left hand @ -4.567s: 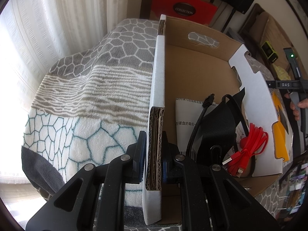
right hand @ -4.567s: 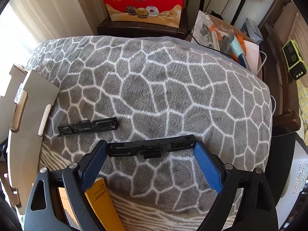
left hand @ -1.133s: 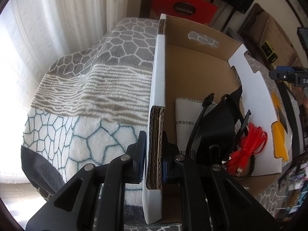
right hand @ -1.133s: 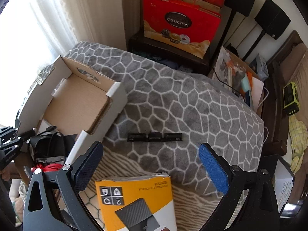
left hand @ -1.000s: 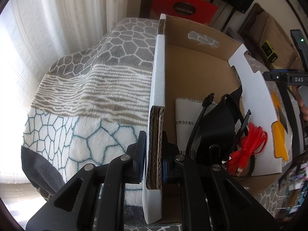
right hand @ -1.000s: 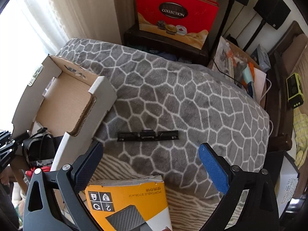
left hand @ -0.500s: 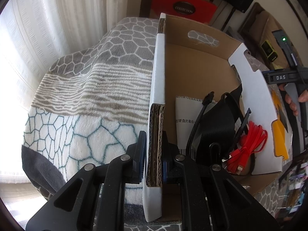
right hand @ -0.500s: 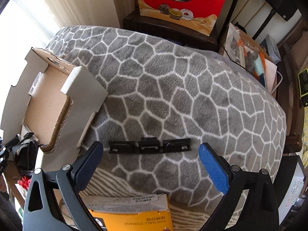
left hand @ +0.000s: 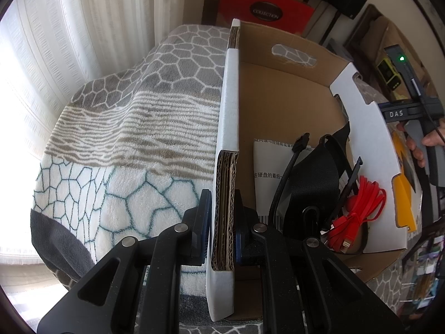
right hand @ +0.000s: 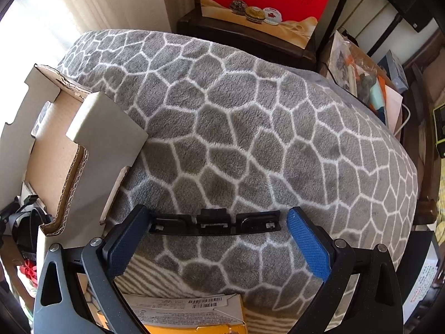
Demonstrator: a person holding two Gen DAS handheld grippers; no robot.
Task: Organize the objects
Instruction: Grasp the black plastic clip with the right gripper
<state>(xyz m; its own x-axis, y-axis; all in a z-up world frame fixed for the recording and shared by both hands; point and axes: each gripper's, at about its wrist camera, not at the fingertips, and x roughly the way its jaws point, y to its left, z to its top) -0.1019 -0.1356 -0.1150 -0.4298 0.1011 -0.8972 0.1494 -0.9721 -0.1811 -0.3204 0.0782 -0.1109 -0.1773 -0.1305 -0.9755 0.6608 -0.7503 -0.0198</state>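
Note:
My left gripper (left hand: 221, 222) is shut on the near wall of the open cardboard box (left hand: 230, 128), one pad on each side of the corrugated edge. Inside the box lie a white leaflet (left hand: 264, 172), black cables and a strap (left hand: 314, 172), and a coiled red cable (left hand: 364, 206). In the right wrist view my right gripper (right hand: 215, 226) stands open over the grey blanket, with a long black plastic bracket (right hand: 214, 222) lying crosswise between its blue pads; the pads are apart from its ends. The same box (right hand: 83, 150) shows at the left.
A yellow hard-drive carton (right hand: 189, 311) lies just below the right gripper. The grey honeycomb blanket (right hand: 264, 139) covers the surface. A red chocolate box (right hand: 261, 2) stands behind it, and a cluttered tray (right hand: 364, 83) sits at the right. A hand (left hand: 422, 144) holds the other gripper's handle.
The right gripper has come down toward the blanket, so the black bracket now lies between its open fingers. The left gripper has kept its hold on the box wall.

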